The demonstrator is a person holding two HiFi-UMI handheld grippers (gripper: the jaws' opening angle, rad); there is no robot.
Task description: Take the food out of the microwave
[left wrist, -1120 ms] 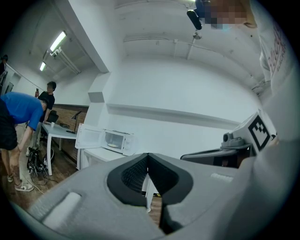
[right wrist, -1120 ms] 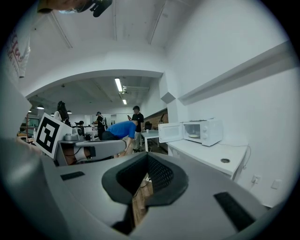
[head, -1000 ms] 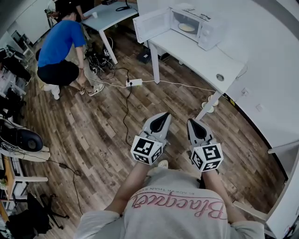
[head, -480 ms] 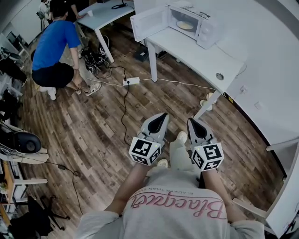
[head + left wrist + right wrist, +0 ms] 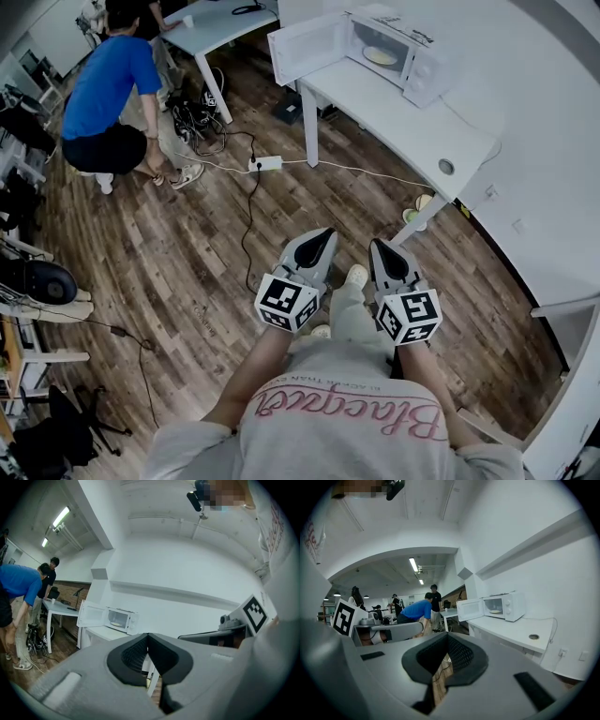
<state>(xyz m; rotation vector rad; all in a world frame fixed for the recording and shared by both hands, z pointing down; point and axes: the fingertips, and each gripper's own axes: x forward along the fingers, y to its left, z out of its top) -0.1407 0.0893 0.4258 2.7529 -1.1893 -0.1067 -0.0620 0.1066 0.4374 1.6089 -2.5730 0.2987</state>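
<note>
A white microwave point(image 5: 412, 58) stands on the long white table point(image 5: 398, 117) at the far end, its door point(image 5: 305, 45) swung open to the left. Inside it a pale plate of food point(image 5: 380, 56) rests on the floor of the oven; the same food point(image 5: 495, 611) shows in the right gripper view. My left gripper point(image 5: 328, 232) and right gripper point(image 5: 377, 244) are held side by side in front of the person's chest, far short of the table. Both are shut with nothing between the jaws. Along the left gripper point(image 5: 148, 634) I see the microwave point(image 5: 121, 619) ahead and to the left.
A person in a blue shirt point(image 5: 108, 84) bends over cables near a second white table point(image 5: 220, 23). A power strip point(image 5: 267, 164) and cords lie on the wooden floor between me and the microwave. The long table has a round cable hole point(image 5: 446, 167).
The holder has stepped forward: a leg and shoe now show between the grippers, and the table looks slightly nearer. Both grippers stay shut and side by side.
</note>
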